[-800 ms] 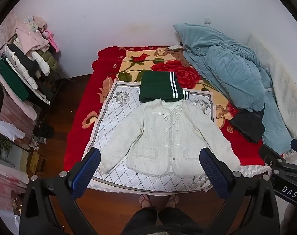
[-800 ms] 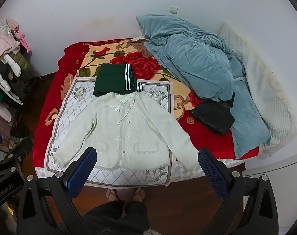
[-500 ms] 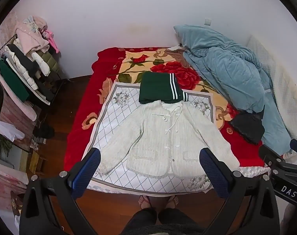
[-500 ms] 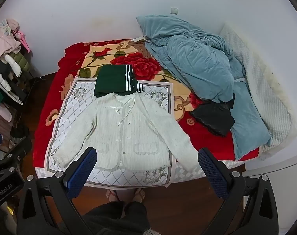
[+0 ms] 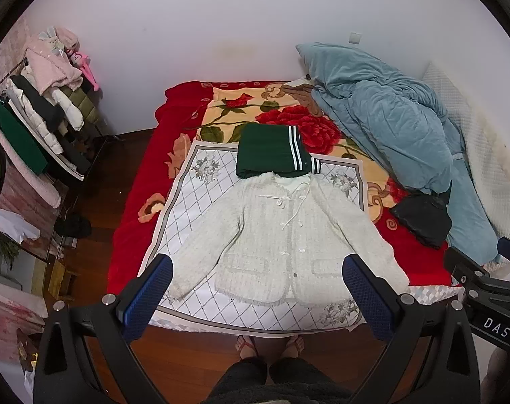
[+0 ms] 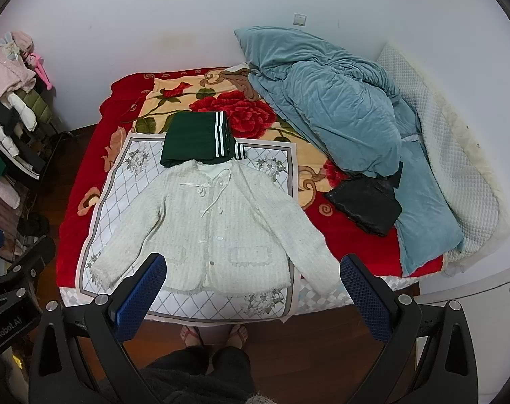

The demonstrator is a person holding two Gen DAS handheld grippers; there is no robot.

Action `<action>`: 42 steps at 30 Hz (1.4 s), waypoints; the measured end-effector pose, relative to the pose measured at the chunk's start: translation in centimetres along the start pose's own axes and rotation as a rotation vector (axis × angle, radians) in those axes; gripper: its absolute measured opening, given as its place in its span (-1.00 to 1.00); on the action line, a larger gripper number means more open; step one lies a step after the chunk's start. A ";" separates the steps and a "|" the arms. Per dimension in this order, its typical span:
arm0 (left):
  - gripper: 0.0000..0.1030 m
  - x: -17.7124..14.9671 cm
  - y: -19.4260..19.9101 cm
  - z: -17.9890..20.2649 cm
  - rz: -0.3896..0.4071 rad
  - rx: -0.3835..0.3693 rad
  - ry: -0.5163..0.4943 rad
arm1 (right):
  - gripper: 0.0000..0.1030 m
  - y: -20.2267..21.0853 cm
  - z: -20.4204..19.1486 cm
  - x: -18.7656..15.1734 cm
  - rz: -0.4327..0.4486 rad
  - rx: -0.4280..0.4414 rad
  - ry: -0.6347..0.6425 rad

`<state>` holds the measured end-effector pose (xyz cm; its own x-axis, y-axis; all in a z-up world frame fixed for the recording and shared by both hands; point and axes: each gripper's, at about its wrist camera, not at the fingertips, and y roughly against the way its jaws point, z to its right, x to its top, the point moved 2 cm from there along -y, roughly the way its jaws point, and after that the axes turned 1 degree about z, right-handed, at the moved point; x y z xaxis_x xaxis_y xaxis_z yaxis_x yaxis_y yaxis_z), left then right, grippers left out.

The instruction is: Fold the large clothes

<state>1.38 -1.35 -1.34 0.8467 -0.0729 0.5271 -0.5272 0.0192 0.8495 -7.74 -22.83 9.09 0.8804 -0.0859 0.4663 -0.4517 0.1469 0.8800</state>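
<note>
A white knit jacket (image 5: 281, 239) lies flat, face up, sleeves spread, on a white diamond-patterned cloth (image 5: 201, 202) at the foot of the bed; it also shows in the right wrist view (image 6: 217, 222). A folded dark green garment with white stripes (image 5: 271, 151) lies just beyond its collar, also seen in the right wrist view (image 6: 197, 138). My left gripper (image 5: 258, 289) is open and empty, held high above the bed's near edge. My right gripper (image 6: 251, 286) is open and empty at a similar height.
A crumpled blue duvet (image 5: 389, 124) and a black bundle (image 5: 423, 219) lie on the right of the red floral blanket (image 5: 137, 202). A clothes rack (image 5: 36, 128) stands left. The person's feet (image 5: 268, 345) stand on the wooden floor at the bed's foot.
Both views have shifted very slightly; the jacket and the other clothes have not moved, and both grippers stay open.
</note>
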 end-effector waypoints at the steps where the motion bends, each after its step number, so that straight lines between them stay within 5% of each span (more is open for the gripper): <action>1: 0.99 0.0 0.0 0.2 0.000 0.000 0.000 | 1.00 0.0 0.0 0.0 -0.001 0.000 0.001; 42: 0.99 0.2 0.3 -0.4 0.008 -0.008 0.005 | 1.00 0.4 0.0 -0.1 0.006 -0.002 0.002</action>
<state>1.41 -0.93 -1.00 0.8429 -0.0680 0.5337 -0.5331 0.0278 0.8456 -7.98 -22.72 9.46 0.8780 -0.0833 0.4714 -0.4568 0.1489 0.8770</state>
